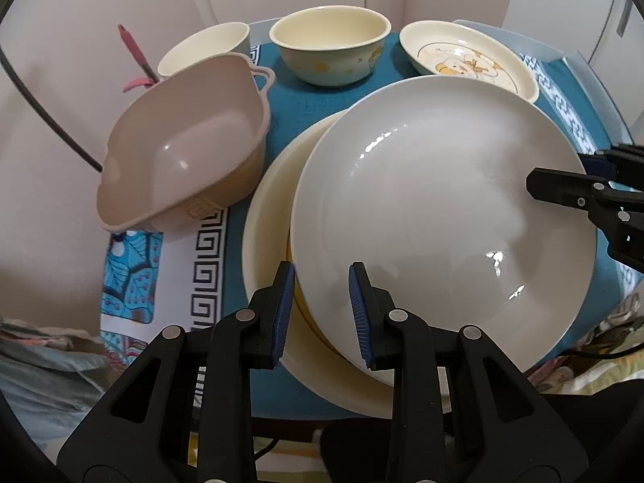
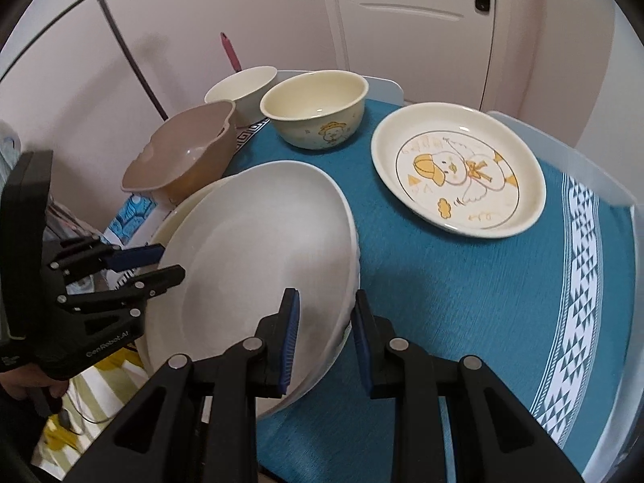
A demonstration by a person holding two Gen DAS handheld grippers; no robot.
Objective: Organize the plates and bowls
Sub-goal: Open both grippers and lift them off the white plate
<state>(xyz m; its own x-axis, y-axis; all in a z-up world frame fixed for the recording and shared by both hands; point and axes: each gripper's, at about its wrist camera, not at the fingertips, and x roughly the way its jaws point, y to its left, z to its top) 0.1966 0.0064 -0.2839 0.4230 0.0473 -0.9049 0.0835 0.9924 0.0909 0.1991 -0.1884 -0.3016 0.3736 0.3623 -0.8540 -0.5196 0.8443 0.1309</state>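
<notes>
**White plate held over cream plate by both tools**

The large white plate (image 1: pixel 438 217) sits tilted on top of a cream plate (image 1: pixel 269 217), whose rim shows past the white plate's edge on the side of the left tool. Both rest on the counter (image 2: pixel 463 281), which is covered by a teal cloth.

The left tool (image 1: pixel 322 310) straddles one edge of the white plate: one blue pad lies over the plate's inner face and the other outside its rim, the jaws narrowed onto it in a grip. The right tool (image 2: pixel 327 338) does the same at the opposite edge, one pad over the white face and one beyond the rim, jaws closed onto the plate.

Beyond the white plate, a duck-print plate (image 2: pixel 459 169) lies flat on the cloth, well apart from it. A cream bowl with a duck picture (image 2: pixel 318 108) stands upright farther back from the white plate, and a second cream bowl (image 2: pixel 241 88) stands just beside that one. A beige plastic basin (image 1: pixel 181 141) leans tilted close to the cream plate's rim, on the left tool's side of the white plate. A pink-handled stick (image 1: pixel 135 52) rises behind the basin.
</notes>
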